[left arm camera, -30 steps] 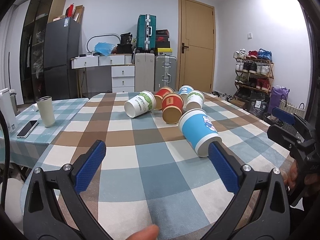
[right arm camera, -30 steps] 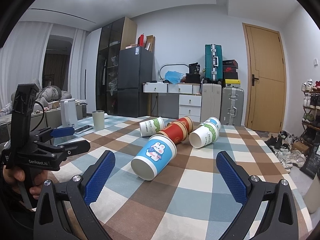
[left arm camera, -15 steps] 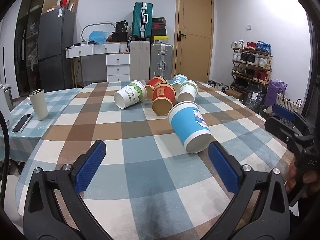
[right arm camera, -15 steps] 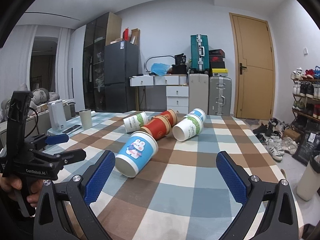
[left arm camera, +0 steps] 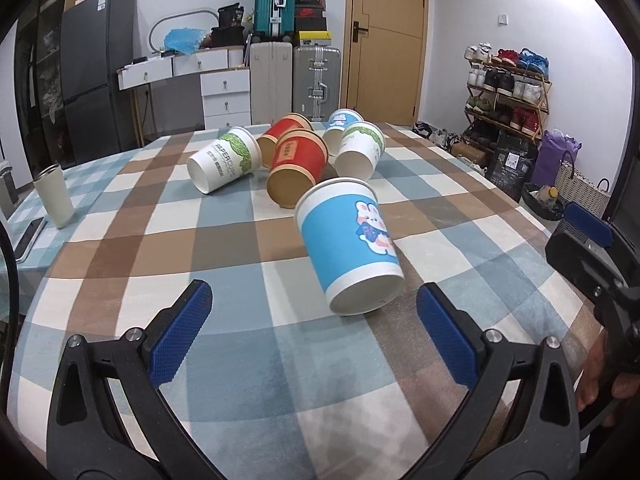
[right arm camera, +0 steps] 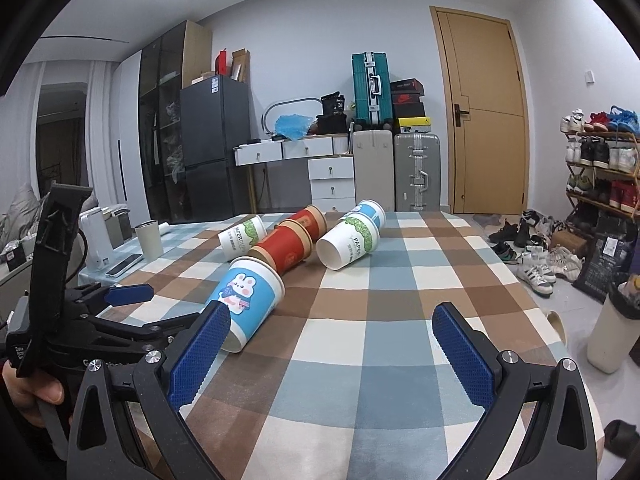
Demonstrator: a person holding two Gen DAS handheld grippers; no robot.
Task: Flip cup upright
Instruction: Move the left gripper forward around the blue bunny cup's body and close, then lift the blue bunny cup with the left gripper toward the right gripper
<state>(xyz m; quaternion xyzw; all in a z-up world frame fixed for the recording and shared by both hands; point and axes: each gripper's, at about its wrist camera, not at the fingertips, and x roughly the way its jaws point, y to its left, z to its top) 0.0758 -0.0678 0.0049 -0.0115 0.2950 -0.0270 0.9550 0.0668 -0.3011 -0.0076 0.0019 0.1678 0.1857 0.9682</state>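
Closing in on the blue rabbit cup, lying on its side nearest of the toppled cups, base toward the left gripper, jaws spread wide, empty. Right gripper idling wide beside it. Needing, likely, a grasp across the wall. Resting on a checked tablecloth; suitcases standing beyond the cup.

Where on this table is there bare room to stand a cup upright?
Bare cloth lies between the left gripper and the blue bunny cup, and right of it toward the table edge. The cup cluster behind is crowded.
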